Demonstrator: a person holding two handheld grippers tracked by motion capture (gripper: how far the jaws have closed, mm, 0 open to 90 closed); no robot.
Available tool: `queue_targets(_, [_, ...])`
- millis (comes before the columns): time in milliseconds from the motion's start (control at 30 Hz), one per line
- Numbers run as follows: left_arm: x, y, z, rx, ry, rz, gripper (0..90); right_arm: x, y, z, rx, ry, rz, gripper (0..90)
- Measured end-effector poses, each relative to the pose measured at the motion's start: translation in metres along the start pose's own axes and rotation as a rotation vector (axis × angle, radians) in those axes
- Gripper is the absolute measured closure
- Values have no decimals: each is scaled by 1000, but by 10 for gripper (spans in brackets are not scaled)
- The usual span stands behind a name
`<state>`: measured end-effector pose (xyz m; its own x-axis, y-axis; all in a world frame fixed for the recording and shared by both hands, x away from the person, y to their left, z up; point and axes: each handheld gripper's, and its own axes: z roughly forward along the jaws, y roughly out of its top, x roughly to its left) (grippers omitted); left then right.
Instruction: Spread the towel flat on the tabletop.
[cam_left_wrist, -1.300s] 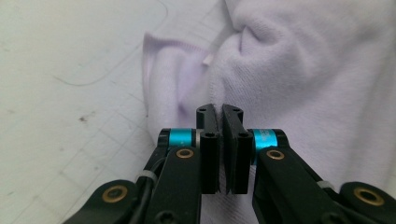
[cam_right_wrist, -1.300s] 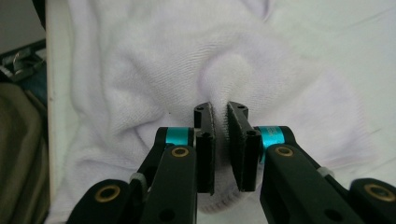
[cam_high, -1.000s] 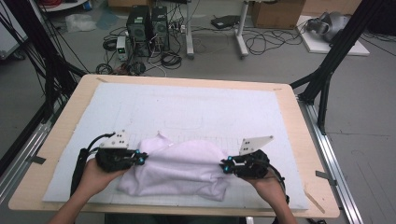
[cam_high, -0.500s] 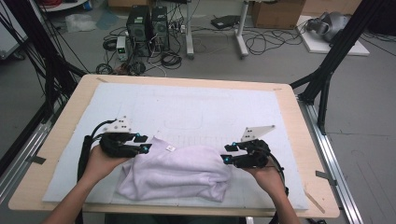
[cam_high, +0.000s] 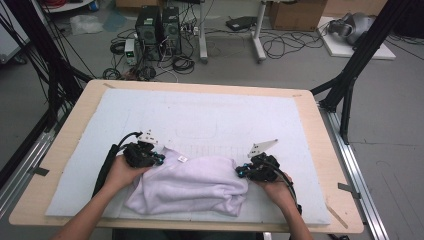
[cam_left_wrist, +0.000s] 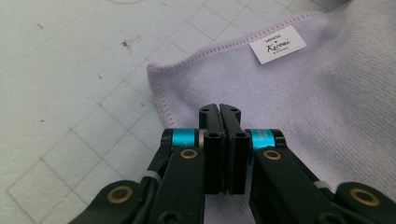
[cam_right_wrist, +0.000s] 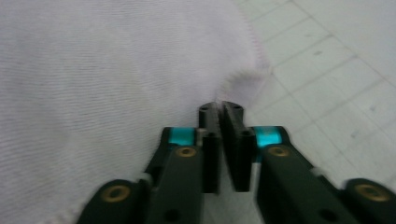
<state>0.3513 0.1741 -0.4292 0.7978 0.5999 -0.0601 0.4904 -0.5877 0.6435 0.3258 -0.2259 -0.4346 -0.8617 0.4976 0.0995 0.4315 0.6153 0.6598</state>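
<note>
A lavender towel (cam_high: 190, 185) lies folded on the white gridded mat (cam_high: 200, 115), near its front edge. The towel's small white label (cam_high: 182, 159) faces up close to the far left corner. My left gripper (cam_high: 159, 159) rests on that corner. Its jaws have just been closing and now stand shut (cam_left_wrist: 219, 108) over the towel (cam_left_wrist: 303, 102), with no cloth seen between them. My right gripper (cam_high: 241, 172) sits at the towel's right side. Its jaws have also just been closing and are shut (cam_right_wrist: 219, 106) beside the puckered hem of the towel (cam_right_wrist: 116, 93).
The mat covers most of a wooden table (cam_high: 65, 150), with bare mat beyond the towel. Black frame posts (cam_high: 350, 80) stand at the table's far corners. Computers and cables (cam_high: 160, 30) sit on the floor behind.
The towel's bunched far edge has settled flatter. The left gripper has shifted away from the person and right onto the towel's corner. The right gripper has edged in toward the towel's right side.
</note>
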Motion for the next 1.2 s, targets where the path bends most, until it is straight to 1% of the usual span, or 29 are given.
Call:
queue_targets(33, [0, 0, -2, -8, 7, 1, 882, 0, 2, -2, -8, -13, -7, 872])
queue_targets(67, [0, 1, -9, -39, 23, -2, 883, -1, 4, -5, -19, -24, -7, 873])
queue_targets(100, [0, 1, -9, -39, 23, -2, 883, -2, 6, -9, -35, -31, -9, 874])
queue_targets(133, [1, 3, -20, -86, 31, -14, 883, -3, 8, -13, -48, -45, -9, 875])
queue_targets(167, [2, 5, -26, -110, 33, -18, 883, -5, 11, -17, -59, -59, -10, 875])
queue_targets(267, [3, 10, -36, -156, 46, -27, 883, -11, 18, -31, -104, -80, -5, 875])
queue_targets(333, [5, 16, -48, -204, 57, -32, 883, -14, 23, -37, -118, -84, -5, 876])
queue_targets(433, [8, 21, -51, -215, 73, -30, 884, -18, 32, -39, -91, -96, -29, 875])
queue_targets(467, [11, 24, -52, -221, 79, -34, 884, -21, 36, -40, -85, -109, -39, 876])
queue_targets(500, [20, 30, -52, -217, 92, -50, 884, -25, 41, -42, -88, -118, -42, 877])
queue_targets(533, [20, 30, -52, -217, 92, -50, 884, -32, 47, -44, -88, -127, -41, 879])
queue_targets(567, [26, 35, -52, -218, 102, -58, 884, -32, 47, -44, -88, -127, -41, 879])
queue_targets(600, [38, 48, -56, -237, 138, -70, 885, -47, 63, -51, -82, -169, -46, 882])
queue_targets(700, [59, 78, -64, -290, 220, -66, 886, -73, 94, -65, -99, -240, -39, 883])
queue_targets(733, [59, 78, -64, -290, 220, -66, 885, -82, 106, -69, -101, -268, -34, 883])
queue_targets(767, [68, 89, -66, -315, 255, -69, 883, -91, 116, -72, -101, -303, -28, 882])
queue_targets(800, [84, 104, -64, -350, 293, -97, 867, -100, 124, -74, -116, -347, -15, 864])
queue_targets(833, [84, 104, -64, -350, 293, -97, 782, -109, 127, -74, -134, -377, 28, 783])
queue_targets(867, [90, 108, -59, -348, 300, -122, 659, -117, 127, -73, -160, -383, 81, 715])
queue_targets(900, [97, 106, -51, -313, 275, -168, 648, -123, 124, -70, -177, -352, 123, 689])
queue_targets(933, [97, 106, -51, -313, 275, -168, 637, -125, 120, -65, -176, -336, 140, 661])
queue_targets(967, [98, 103, -46, -298, 250, -176, 637, -125, 120, -65, -176, -336, 140, 661])
queue_targets(1000, [93, 92, -40, -270, 245, -146, 622, -122, 110, -53, -158, -316, 134, 625])
queue_targets(1033, [93, 92, -40, -270, 245, -146, 615, -119, 104, -48, -145, -304, 126, 612])
queue_targets(1067, [91, 86, -38, -260, 226, -144, 606, -116, 97, -43, -127, -273, 133, 590])
queue_targets(1100, [85, 72, -37, -267, 188, -152, 597, -113, 90, -39, -136, -252, 140, 585])
queue_targets(1133, [81, 65, -36, -268, 174, -146, 585, -108, 83, -35, -146, -232, 139, 581])
queue_targets(1167, [81, 65, -36, -268, 174, -146, 582, -103, 76, -33, -149, -211, 140, 568])
queue_targets(1200, [74, 52, -36, -260, 157, -129, 570, -97, 70, -30, -148, -196, 131, 553])
